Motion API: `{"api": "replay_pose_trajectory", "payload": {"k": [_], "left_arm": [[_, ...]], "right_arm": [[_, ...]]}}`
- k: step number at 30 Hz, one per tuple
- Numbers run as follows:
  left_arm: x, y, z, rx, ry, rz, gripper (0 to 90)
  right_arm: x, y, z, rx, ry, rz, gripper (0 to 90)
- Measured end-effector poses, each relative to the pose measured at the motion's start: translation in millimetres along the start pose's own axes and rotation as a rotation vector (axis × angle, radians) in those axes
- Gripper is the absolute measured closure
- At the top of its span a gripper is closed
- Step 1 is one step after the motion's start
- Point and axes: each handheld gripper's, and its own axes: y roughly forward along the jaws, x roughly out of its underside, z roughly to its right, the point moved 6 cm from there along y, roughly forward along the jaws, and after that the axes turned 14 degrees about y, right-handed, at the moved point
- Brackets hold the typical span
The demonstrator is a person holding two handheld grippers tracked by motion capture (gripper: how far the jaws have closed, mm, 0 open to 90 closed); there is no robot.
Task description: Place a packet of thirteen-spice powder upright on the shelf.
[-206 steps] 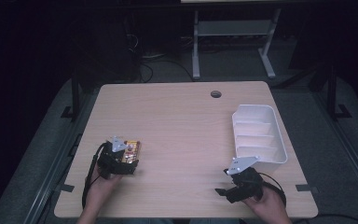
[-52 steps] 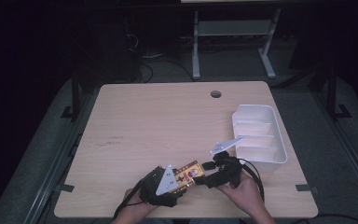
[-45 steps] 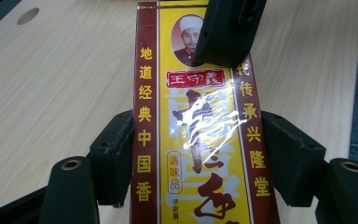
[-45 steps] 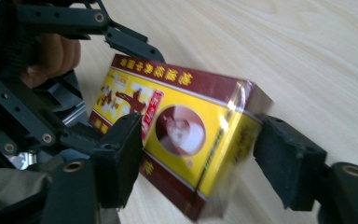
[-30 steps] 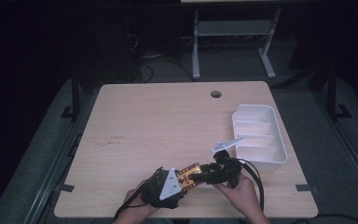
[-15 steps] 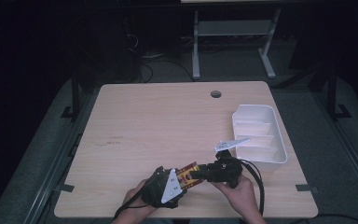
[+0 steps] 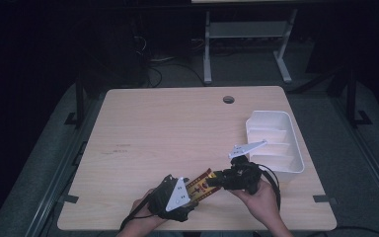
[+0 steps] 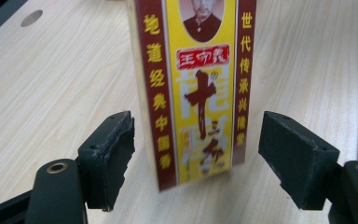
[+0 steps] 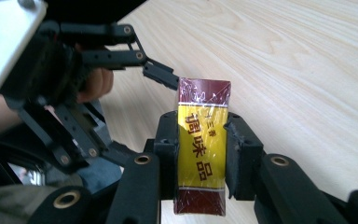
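Shifted rightward along the near edge since seven seconds back: yellow-and-maroon packet carried from the left side of the worktop to its near middle, both hands now meeting there. Right tongs brought across from the near right corner to meet it.

Closest in, left hand wrapped around the left tongs, jaws spread wide either side of the packet, neither pad touching it, clear gaps on both flanks. Just beyond, packet angled up and to the right, off the wood as far as can be judged. Right tongs pinching the packet across its narrow side, pads pressed flat to both faces, maroon ends sticking out past the jaws above and below. Right hand cupped underneath, cable looping beside it.

Farther right, white divided tray near the right edge, just beyond the right tongs' grey plate; compartments looking bare, though hard to be sure at this distance.

Plenty of bare wood ahead: whole left half and middle open up to the far edge. Small round cable hole near the far edge. Beyond the worktop, dark floor and a metal stand.
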Motion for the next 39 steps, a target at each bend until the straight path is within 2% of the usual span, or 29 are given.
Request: {"api": "replay_pose_trajectory", "payload": {"k": [1, 2, 4, 9, 13, 17, 21, 32, 39], "left_arm": [[0.0, 0.0, 0.0, 0.000, 0.000, 0.000, 26.0], [1.1, -1.6, -1.8, 0.010, -0.014, 0.007, 26.0], [1.7, -2.3, -2.7, 0.014, -0.021, 0.011, 26.0], [5.7, -4.3, -7.7, 0.048, -0.075, 0.033, 26.1], [8.2, -5.6, -10.8, 0.057, -0.093, 0.038, 26.1], [9.8, -6.4, -12.1, 0.065, -0.105, 0.040, 26.1], [12.0, -7.0, -13.9, 0.078, -0.122, 0.042, 26.1], [17.0, -9.9, -19.0, 0.096, -0.152, 0.050, 26.1], [20.0, -11.7, -21.4, 0.102, -0.165, 0.049, 26.1]], "right_arm": [[0.0, 0.0, 0.0, 0.000, 0.000, 0.000, 69.6], [-3.1, -3.0, 0.8, 0.033, -0.026, -0.014, 69.6], [-4.9, -4.4, 1.2, 0.040, -0.039, -0.018, 69.5], [-16.0, -14.1, 2.9, 0.069, -0.119, -0.057, 69.5], [-22.6, -18.9, 3.5, 0.075, -0.177, -0.091, 69.4], [-26.6, -22.7, 2.8, 0.079, -0.208, -0.118, 69.3], [-32.9, -27.6, 3.9, 0.094, -0.263, -0.153, 69.3], [-46.2, -36.1, 3.7, 0.118, -0.355, -0.215, 69.2], [-53.3, -40.8, 3.3, 0.120, -0.385, -0.237, 69.2]]}}
